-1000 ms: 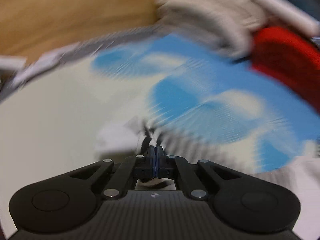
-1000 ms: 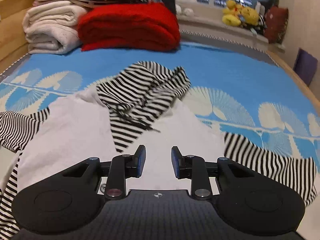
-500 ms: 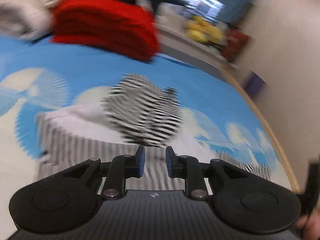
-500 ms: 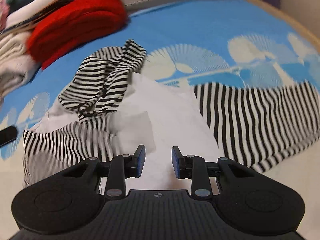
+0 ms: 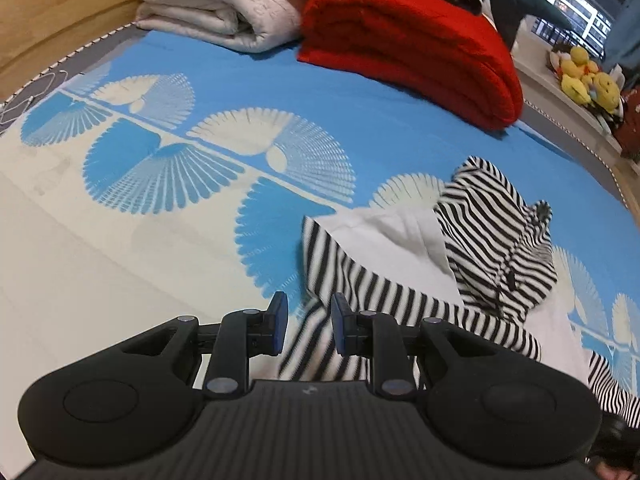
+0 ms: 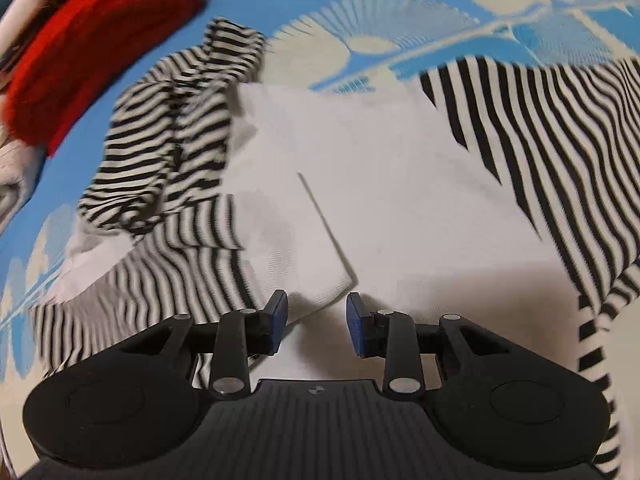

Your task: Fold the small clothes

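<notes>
The fingers of the left gripper (image 5: 306,328) and right gripper (image 6: 316,322) are spread and empty over the hoodie (image 6: 400,184) on the bed (image 5: 160,208); the striped sleeve (image 5: 332,292) is best pinched at its edge.

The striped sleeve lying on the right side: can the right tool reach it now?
Probably yes. The right tool is open, holds nothing and hangs over the white body panel; the striped sleeve lies flat beside it with nothing on top.
</notes>
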Action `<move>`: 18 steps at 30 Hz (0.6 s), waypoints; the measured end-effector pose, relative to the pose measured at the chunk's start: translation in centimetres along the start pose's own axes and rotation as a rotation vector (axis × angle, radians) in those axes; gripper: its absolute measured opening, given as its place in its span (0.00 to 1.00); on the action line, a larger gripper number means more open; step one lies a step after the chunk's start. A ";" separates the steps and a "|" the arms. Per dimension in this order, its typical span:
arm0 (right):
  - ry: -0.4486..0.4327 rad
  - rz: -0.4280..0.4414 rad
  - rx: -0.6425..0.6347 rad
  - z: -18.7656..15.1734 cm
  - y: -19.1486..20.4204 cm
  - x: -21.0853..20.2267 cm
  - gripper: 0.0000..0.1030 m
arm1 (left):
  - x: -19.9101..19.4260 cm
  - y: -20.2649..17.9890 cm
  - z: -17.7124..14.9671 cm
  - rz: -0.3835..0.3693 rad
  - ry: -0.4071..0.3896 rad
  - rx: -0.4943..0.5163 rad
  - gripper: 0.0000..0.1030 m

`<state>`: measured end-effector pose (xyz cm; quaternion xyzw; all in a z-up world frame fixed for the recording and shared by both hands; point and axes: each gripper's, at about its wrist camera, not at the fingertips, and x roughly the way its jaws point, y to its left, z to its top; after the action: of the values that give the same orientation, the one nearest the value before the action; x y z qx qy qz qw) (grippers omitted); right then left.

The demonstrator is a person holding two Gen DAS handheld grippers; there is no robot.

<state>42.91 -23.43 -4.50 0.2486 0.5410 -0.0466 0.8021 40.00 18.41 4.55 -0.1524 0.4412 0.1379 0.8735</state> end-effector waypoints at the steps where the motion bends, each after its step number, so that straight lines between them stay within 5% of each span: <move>1: -0.005 -0.012 0.001 0.0 0.1 0.4 0.33 | -0.1 0.5 0.3 0.005 -0.004 -0.003 0.24; 4: -0.036 -0.031 -0.037 0.0 0.8 0.7 0.33 | 0.5 0.6 1.0 0.027 -0.006 -0.010 0.24; 5: -0.045 -0.031 -0.058 0.1 1.2 0.6 0.25 | 0.6 0.7 1.1 0.031 -0.006 -0.013 0.24; 6: -0.061 -0.029 -0.074 0.0 1.3 0.4 0.05 | 0.7 0.9 1.3 0.034 -0.004 -0.015 0.24; 9: -0.166 -0.015 -0.090 0.2 1.8 -1.8 0.04 | 0.8 1.3 1.4 0.042 0.000 -0.017 0.24; 15: -0.495 0.182 -0.135 -0.2 3.4 -12.7 0.04 | 0.9 1.1 1.2 0.036 0.004 -0.023 0.24; 16: -0.503 0.149 -0.132 -0.3 2.9 -13.1 0.04 | 1.0 0.9 1.2 0.034 0.007 -0.018 0.24; 18: -0.332 0.022 -0.060 0.1 0.6 -10.3 0.05 | 1.2 0.6 0.9 0.030 0.017 -0.012 0.24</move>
<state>39.00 -24.98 4.92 0.2196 0.3995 -0.0621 0.8879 41.16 19.40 3.96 -0.1523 0.4498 0.1526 0.8667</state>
